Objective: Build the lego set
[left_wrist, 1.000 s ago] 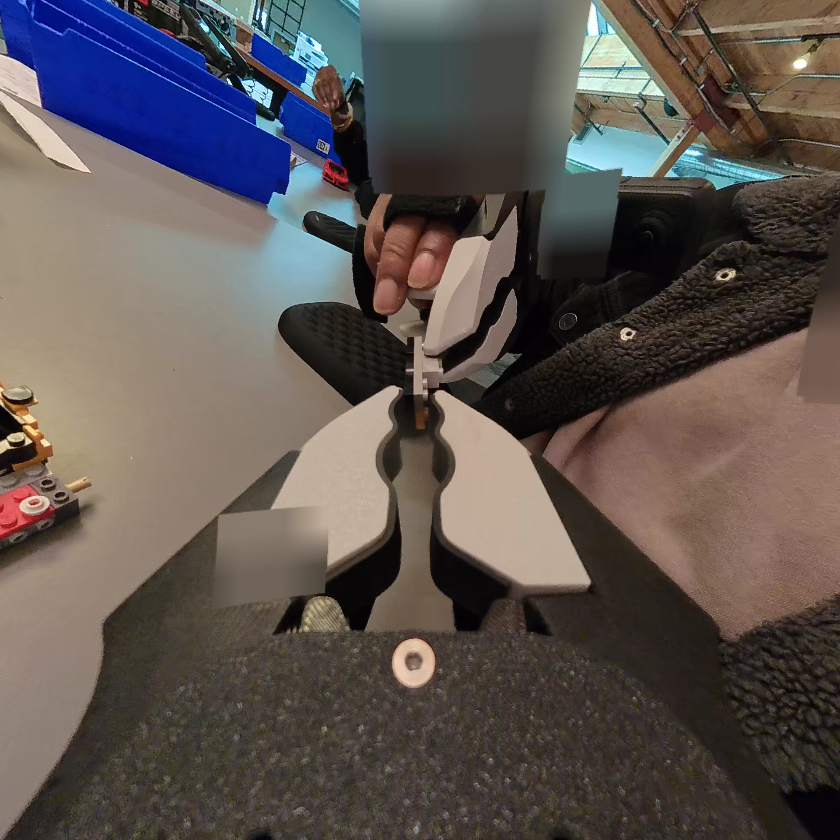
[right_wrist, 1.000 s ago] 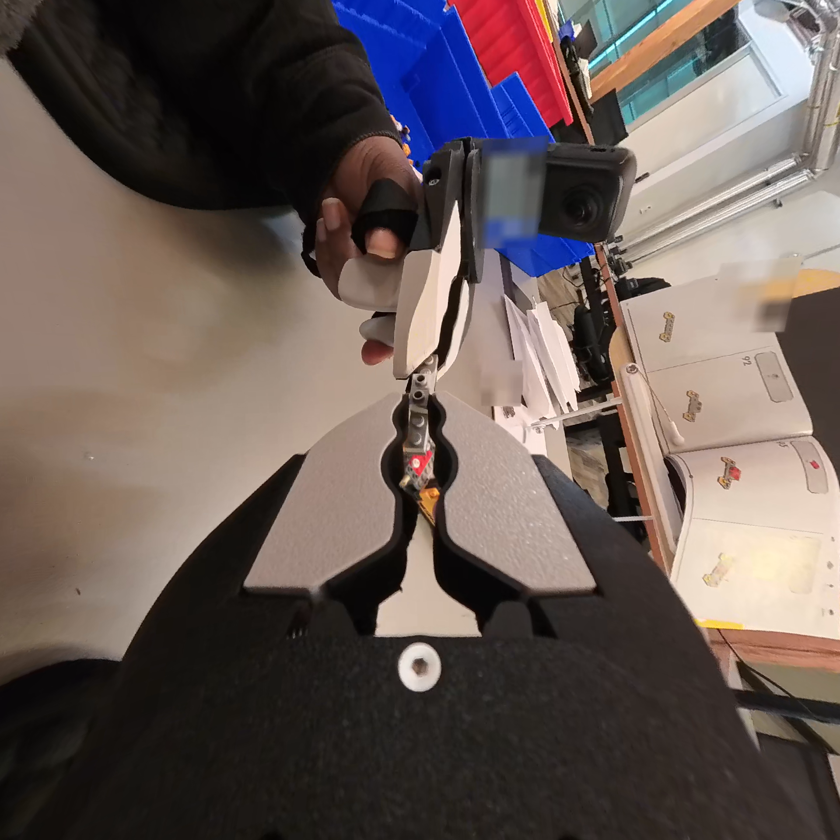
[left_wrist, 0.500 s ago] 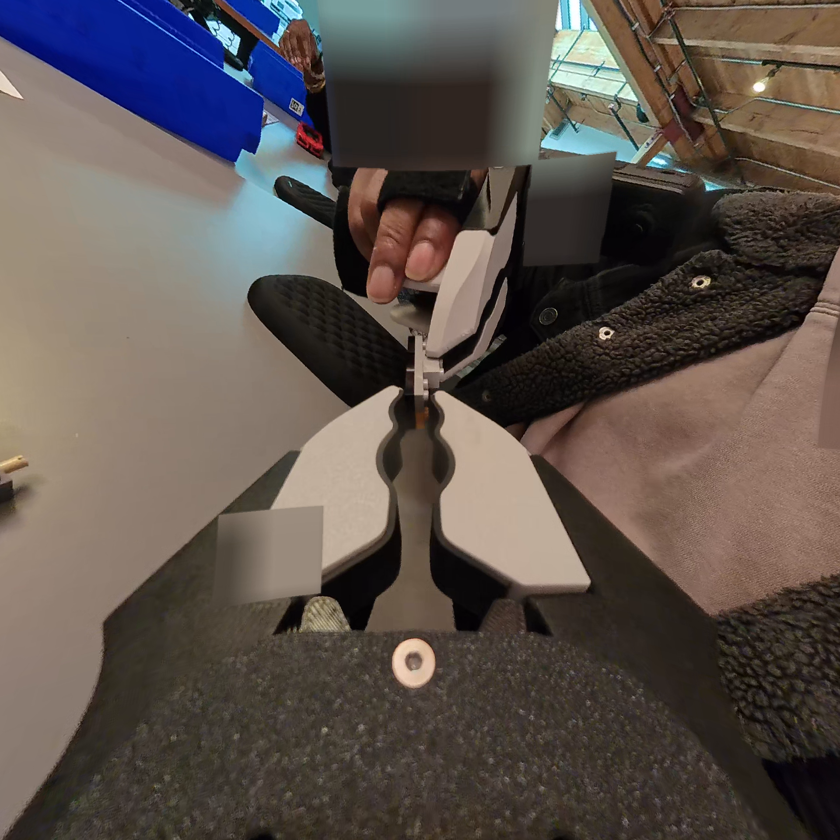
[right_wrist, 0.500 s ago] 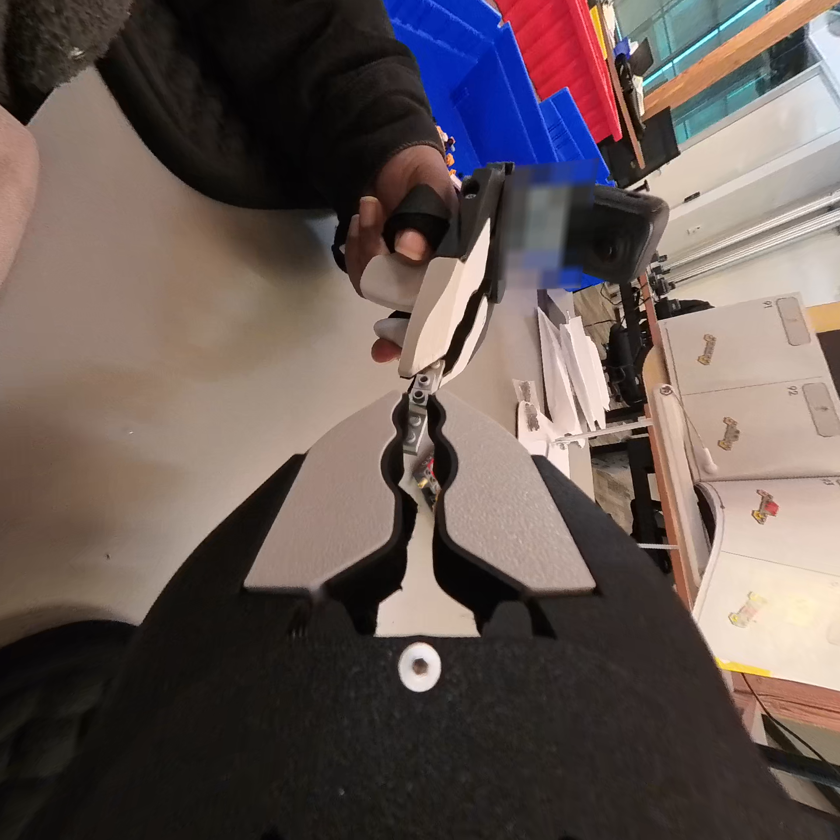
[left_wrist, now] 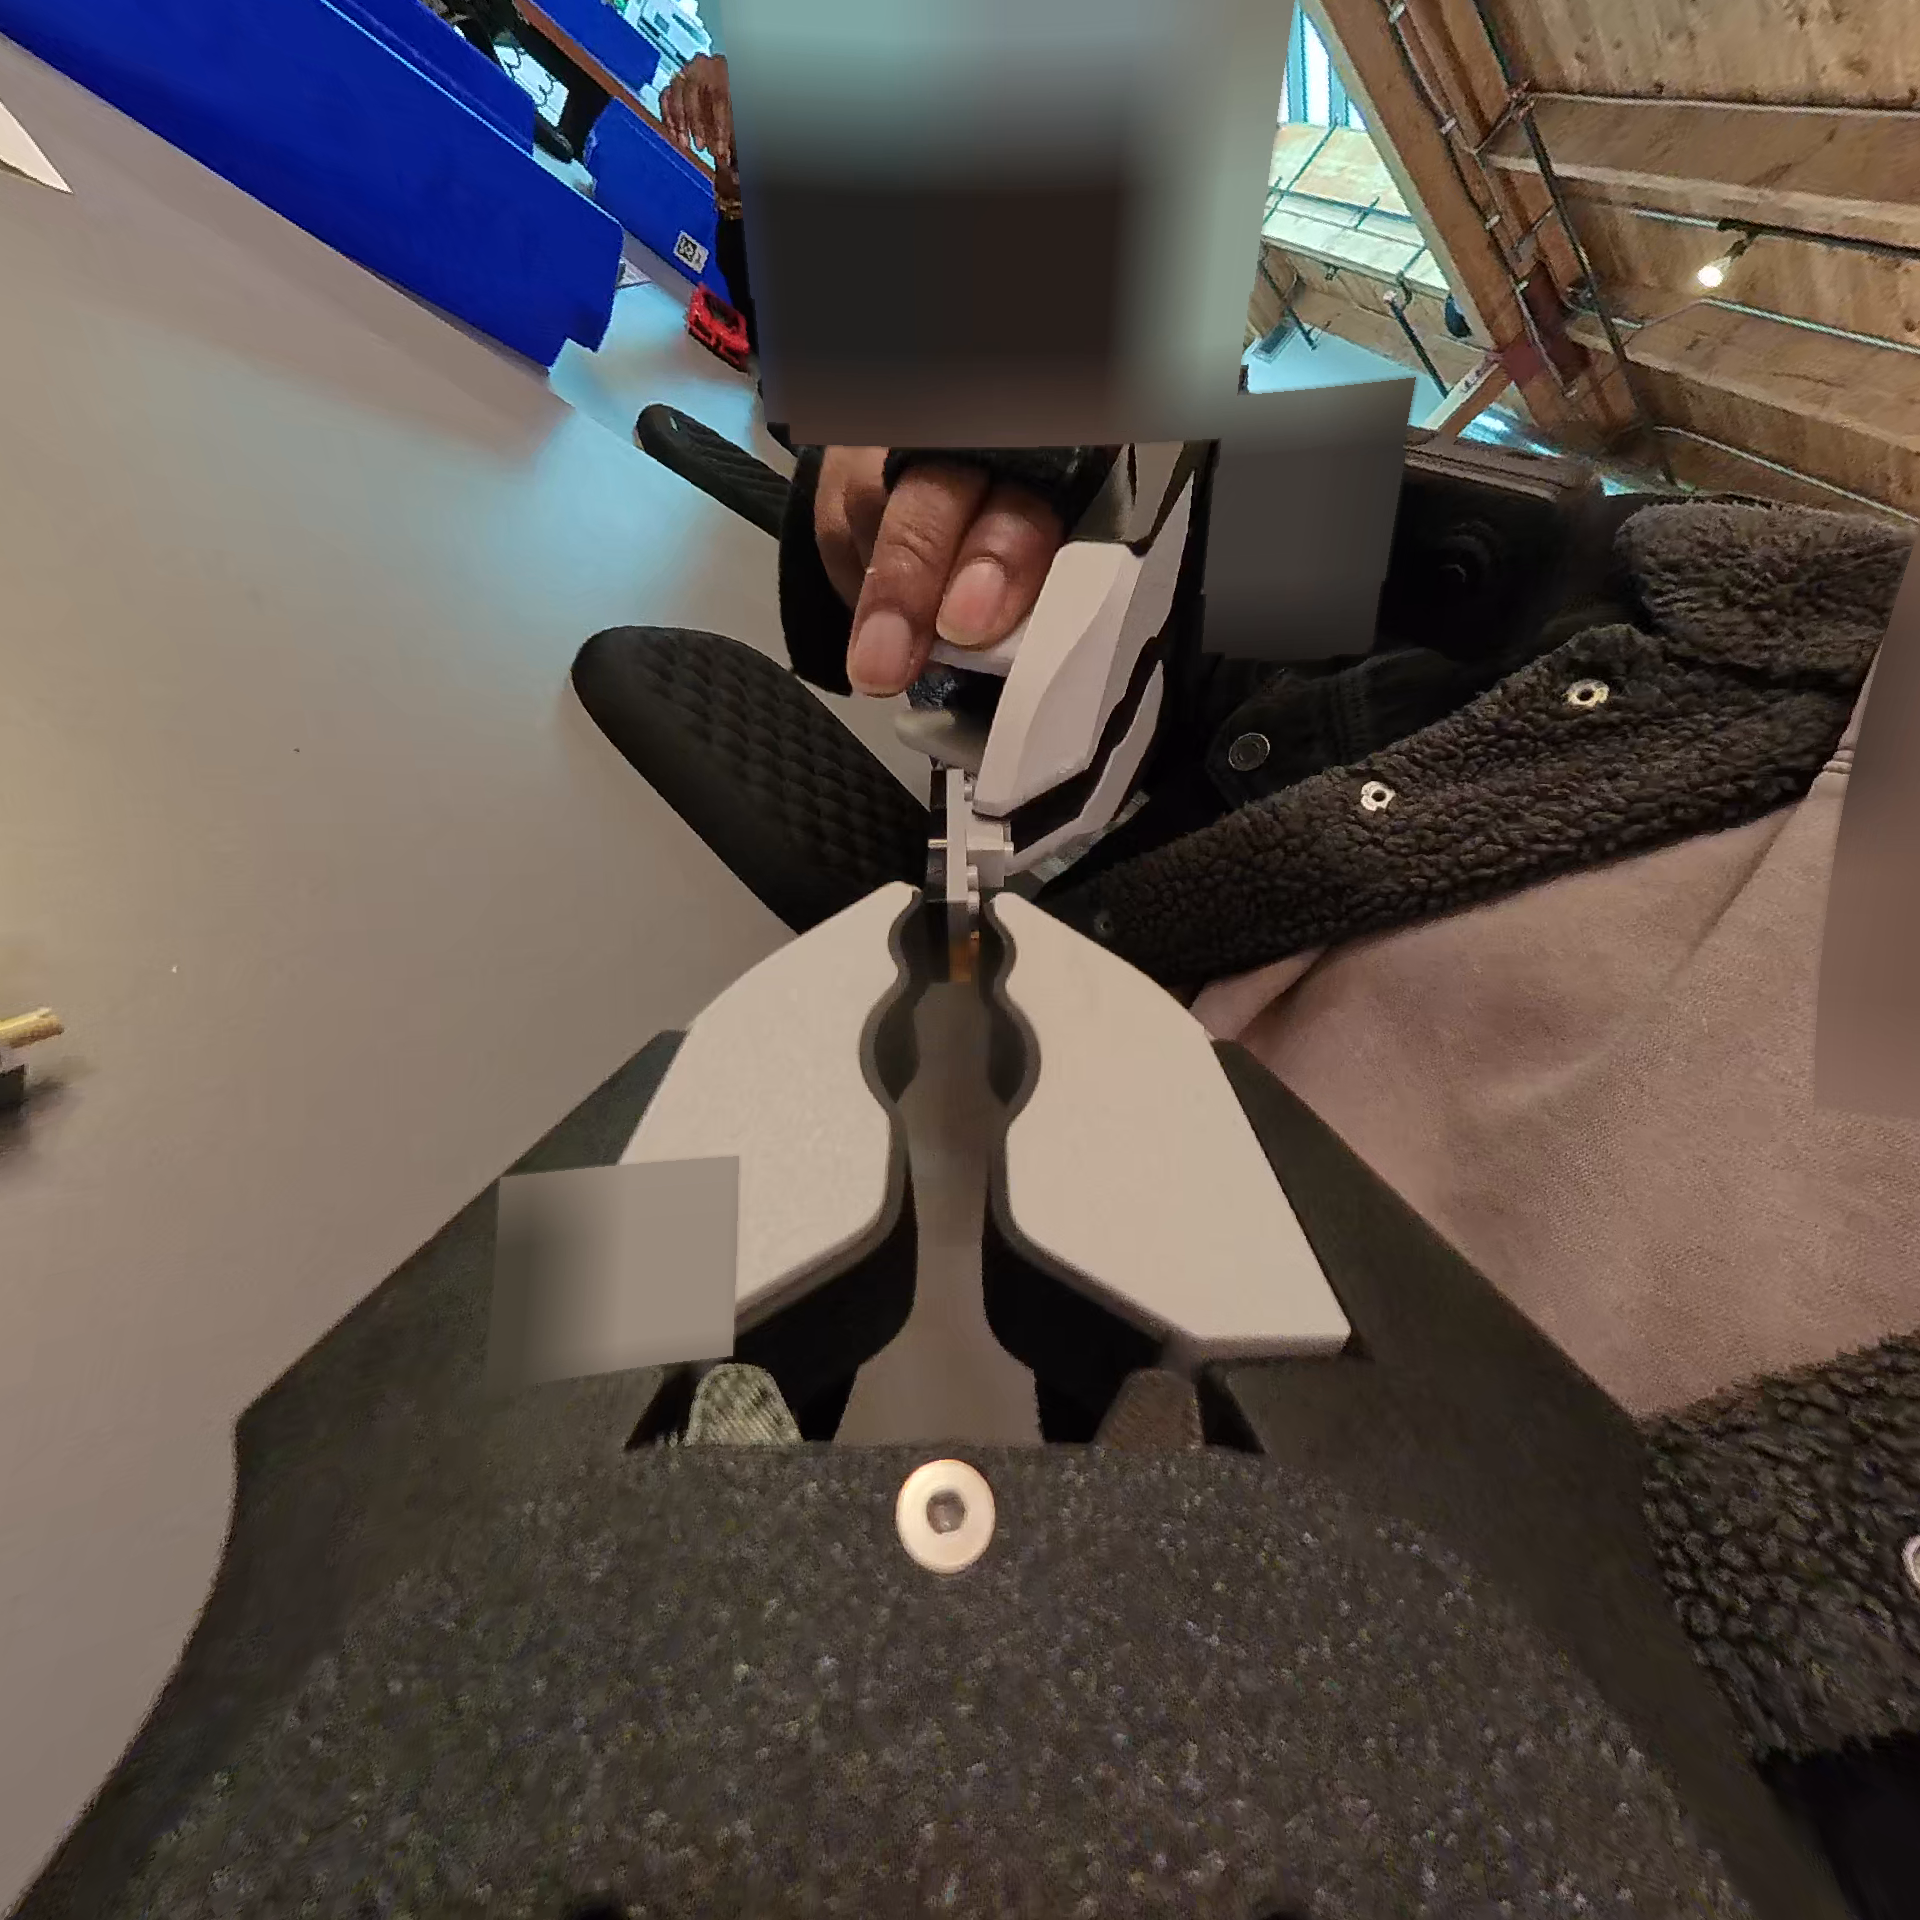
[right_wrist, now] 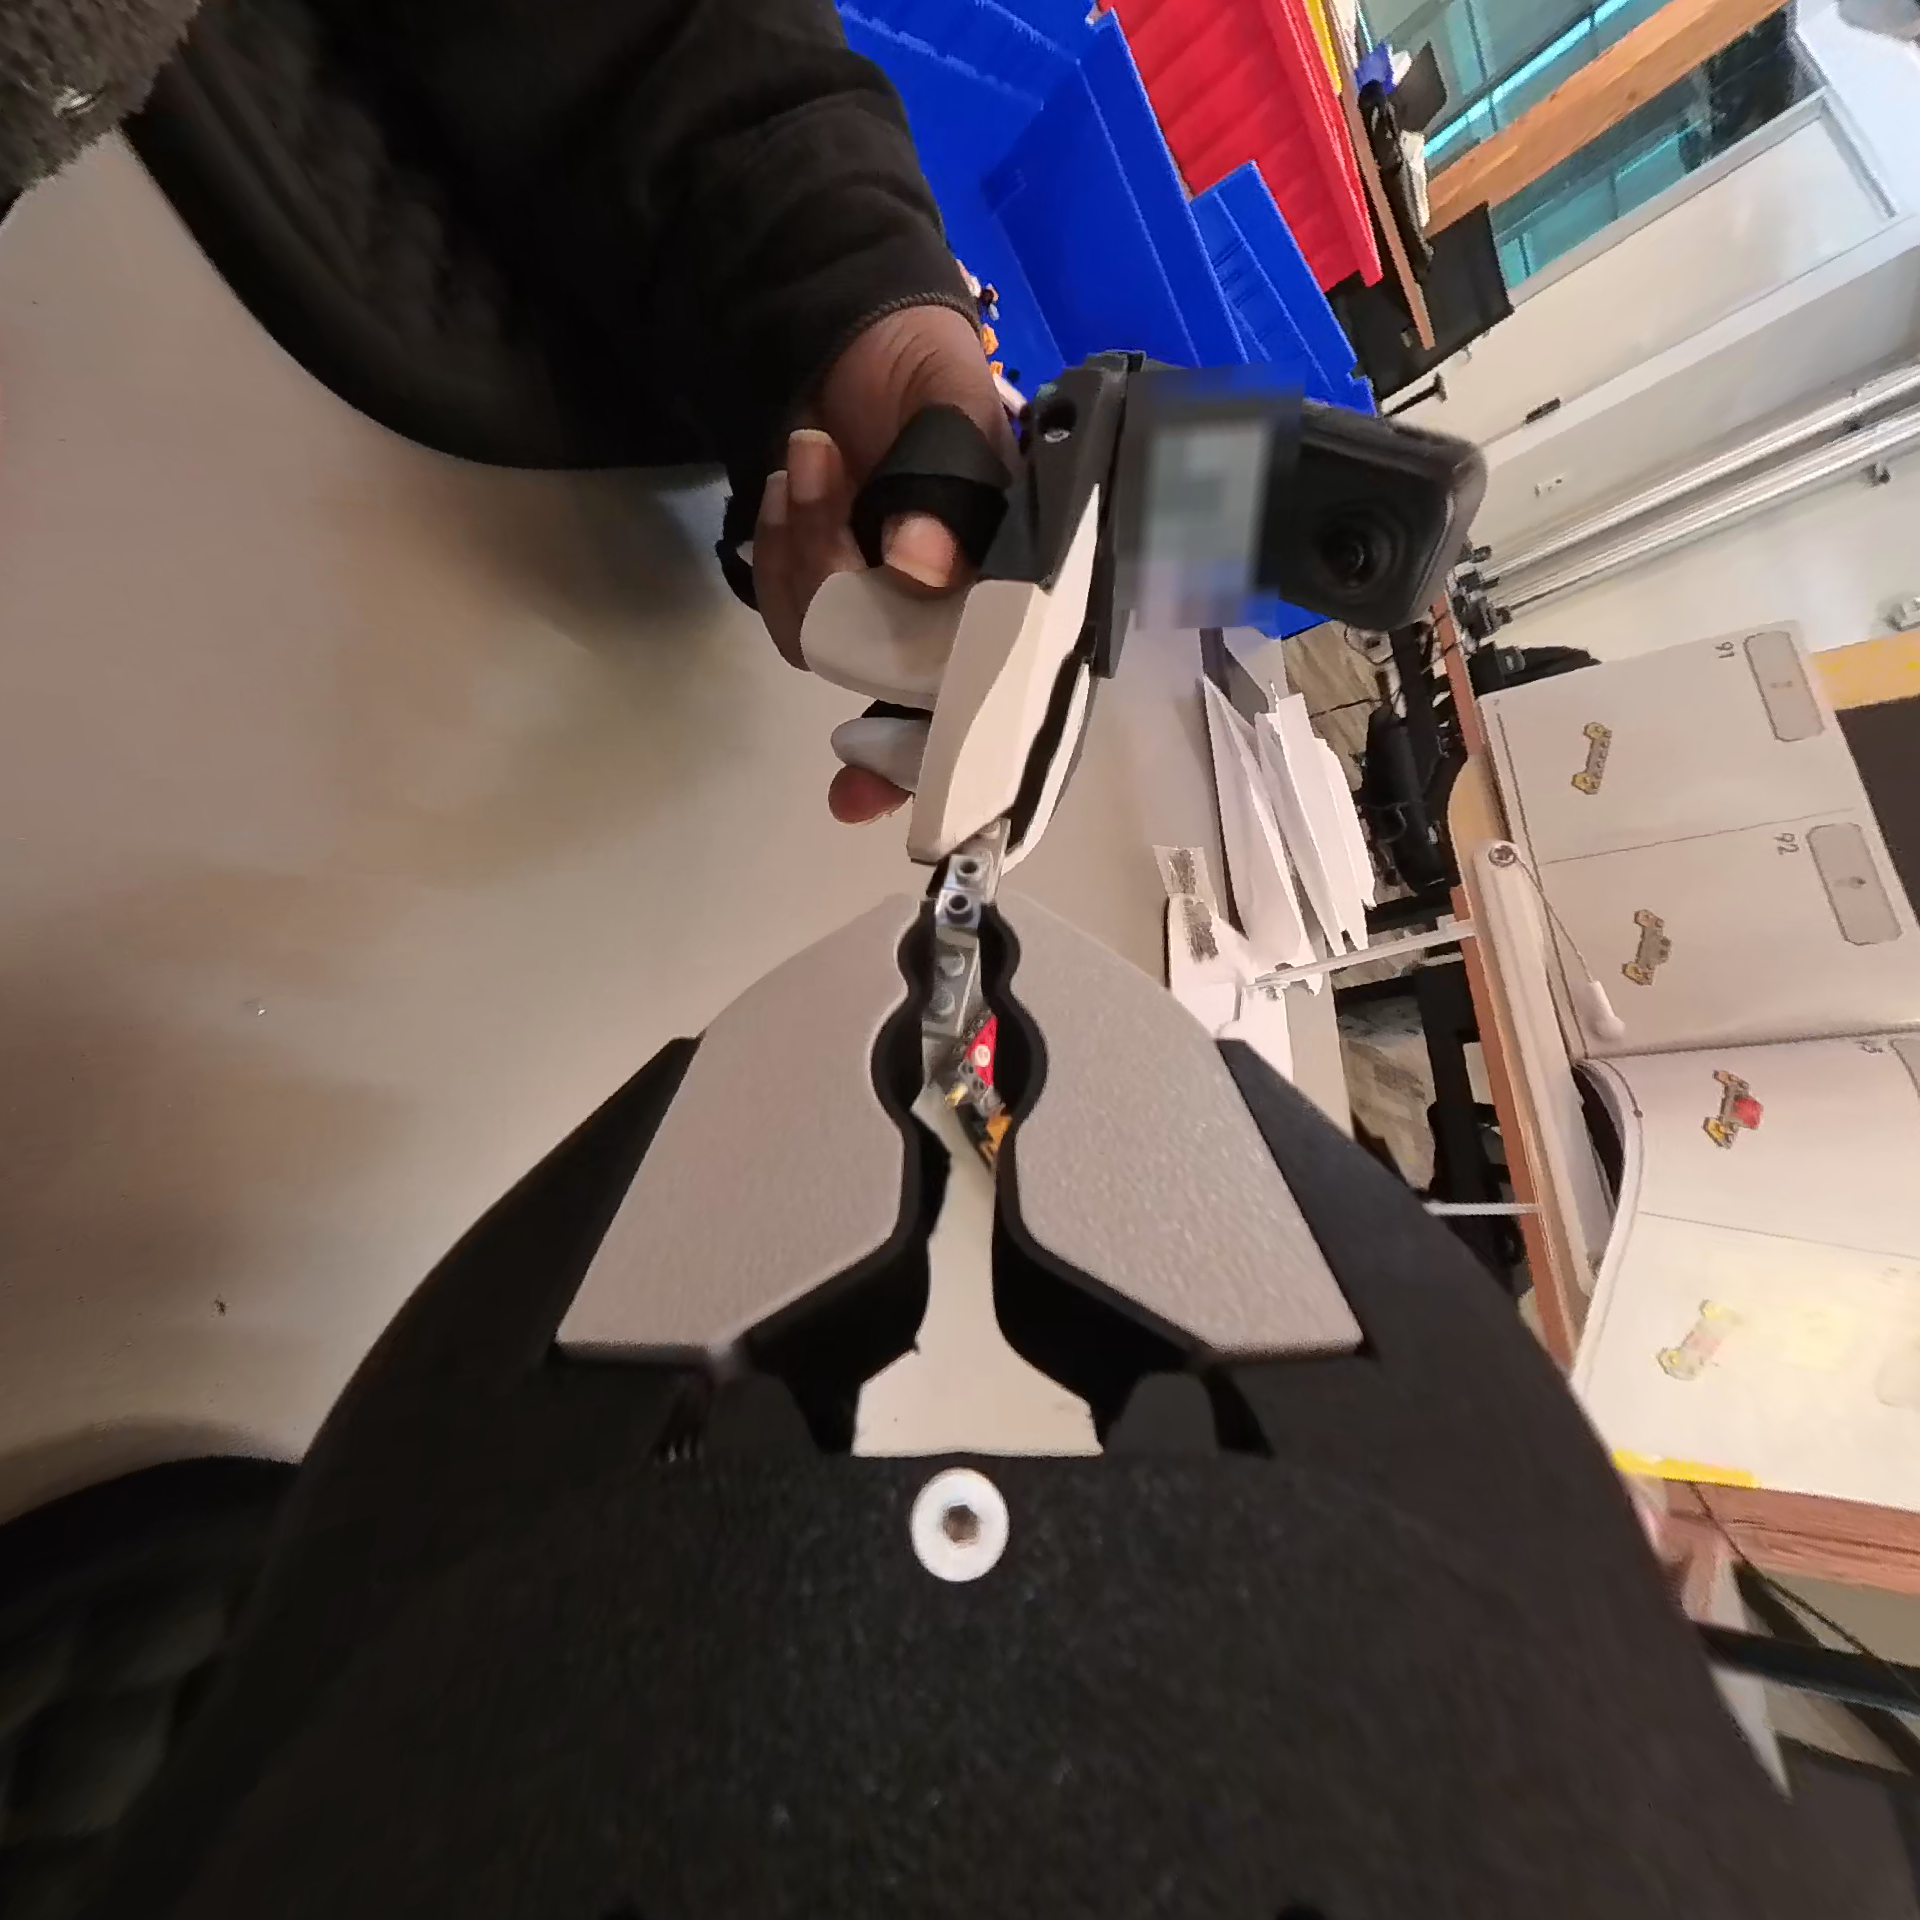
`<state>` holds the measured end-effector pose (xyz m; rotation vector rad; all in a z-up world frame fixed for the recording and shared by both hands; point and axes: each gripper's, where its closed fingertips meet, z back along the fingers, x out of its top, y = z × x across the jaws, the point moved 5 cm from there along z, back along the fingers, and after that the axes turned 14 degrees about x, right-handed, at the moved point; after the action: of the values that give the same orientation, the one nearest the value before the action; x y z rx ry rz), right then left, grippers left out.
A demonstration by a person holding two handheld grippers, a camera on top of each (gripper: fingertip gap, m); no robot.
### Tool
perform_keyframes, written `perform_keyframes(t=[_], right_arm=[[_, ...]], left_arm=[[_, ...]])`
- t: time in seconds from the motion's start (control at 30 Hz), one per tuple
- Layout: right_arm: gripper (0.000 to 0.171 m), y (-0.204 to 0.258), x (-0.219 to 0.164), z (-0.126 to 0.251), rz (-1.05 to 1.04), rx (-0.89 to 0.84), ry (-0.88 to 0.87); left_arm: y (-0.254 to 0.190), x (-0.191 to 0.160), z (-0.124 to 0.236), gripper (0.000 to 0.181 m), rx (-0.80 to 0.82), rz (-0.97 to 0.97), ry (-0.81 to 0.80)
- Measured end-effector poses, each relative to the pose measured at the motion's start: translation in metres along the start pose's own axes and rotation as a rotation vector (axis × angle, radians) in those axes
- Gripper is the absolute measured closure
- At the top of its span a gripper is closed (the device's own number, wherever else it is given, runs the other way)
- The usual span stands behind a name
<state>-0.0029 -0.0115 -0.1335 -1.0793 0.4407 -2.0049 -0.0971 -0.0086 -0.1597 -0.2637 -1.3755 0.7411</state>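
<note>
Gripping one grey lego piece (right_wrist: 957, 940), both tongs.

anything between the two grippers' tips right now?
Only the small grey lego assembly: the left gripper pinches its far end, the right gripper its near end. No bare gap. Right wrist view shows it best.

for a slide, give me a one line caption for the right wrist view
Right tongs and left tongs meet tip to tip, both gripping a small grey lego assembly above the table.
</note>
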Motion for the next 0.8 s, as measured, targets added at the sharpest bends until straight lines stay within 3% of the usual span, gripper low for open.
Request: perform_keyframes(t=[0.03, 0.17, 0.4, 0.5, 0.8], right_arm=[[0.164, -0.0006, -0.0001, -0.0002, -0.017, -0.001, 0.006], [0.155, -0.0028, 0.0001, -0.0014, -0.061, -0.001, 0.007], [0.154, -0.006, 0.0009, -0.0055, -0.063, -0.023, 0.012], [0.163, -0.0055, 0.0004, -0.008, -0.055, -0.028, 0.019], [0.164, -0.0086, -0.002, -0.0093, -0.1, -0.078, 0.008]], left_arm=[[0.0006, 0.0004, 0.0003, 0.173, 0.002, 0.005, -0.003], [0.003, 0.0031, 0.0026, 0.173, 0.001, 0.037, -0.021], [0.0043, 0.0012, 0.0005, 0.173, 0.012, 0.042, -0.005], [0.0047, 0.0015, 0.0006, 0.173, 0.016, 0.046, -0.007], [0.0076, 0.0033, 0.0022, 0.173, 0.021, 0.077, -0.024]])
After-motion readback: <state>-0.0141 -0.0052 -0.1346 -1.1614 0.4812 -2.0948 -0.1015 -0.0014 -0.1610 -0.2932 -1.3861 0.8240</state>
